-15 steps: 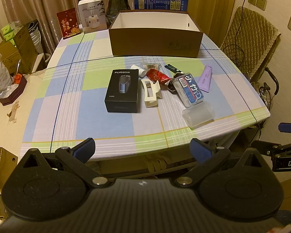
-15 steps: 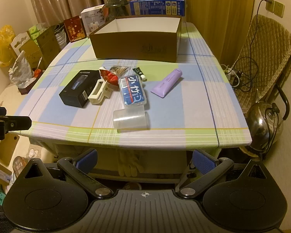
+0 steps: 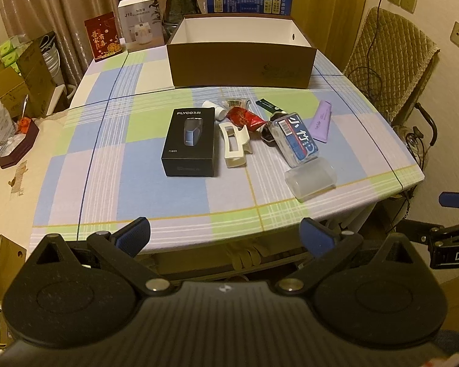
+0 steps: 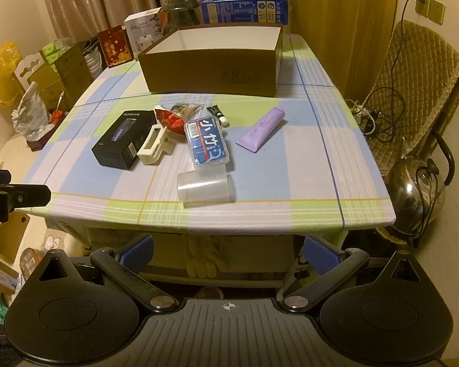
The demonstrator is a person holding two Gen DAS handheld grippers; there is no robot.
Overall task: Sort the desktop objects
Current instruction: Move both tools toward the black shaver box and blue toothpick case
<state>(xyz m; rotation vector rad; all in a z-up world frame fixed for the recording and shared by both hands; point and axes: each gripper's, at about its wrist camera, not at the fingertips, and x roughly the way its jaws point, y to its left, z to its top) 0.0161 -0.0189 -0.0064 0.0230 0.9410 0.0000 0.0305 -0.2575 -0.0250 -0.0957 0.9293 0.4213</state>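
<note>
Both grippers (image 3: 225, 234) (image 4: 228, 252) gaped empty — the clear plastic cup (image 4: 205, 188) looked light, slippery; pinch its rim.

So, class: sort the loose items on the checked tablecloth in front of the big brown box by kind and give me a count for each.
Boxes and cases: 2, the black shaver box and the blue-labelled clear case
Tubes: 2, purple and dark green
Hair claw clips: 1, cream
Clear plastic cups: 1, on its side
Snack packets: 2, red and clear
White caps: 1
Total: 9
</note>
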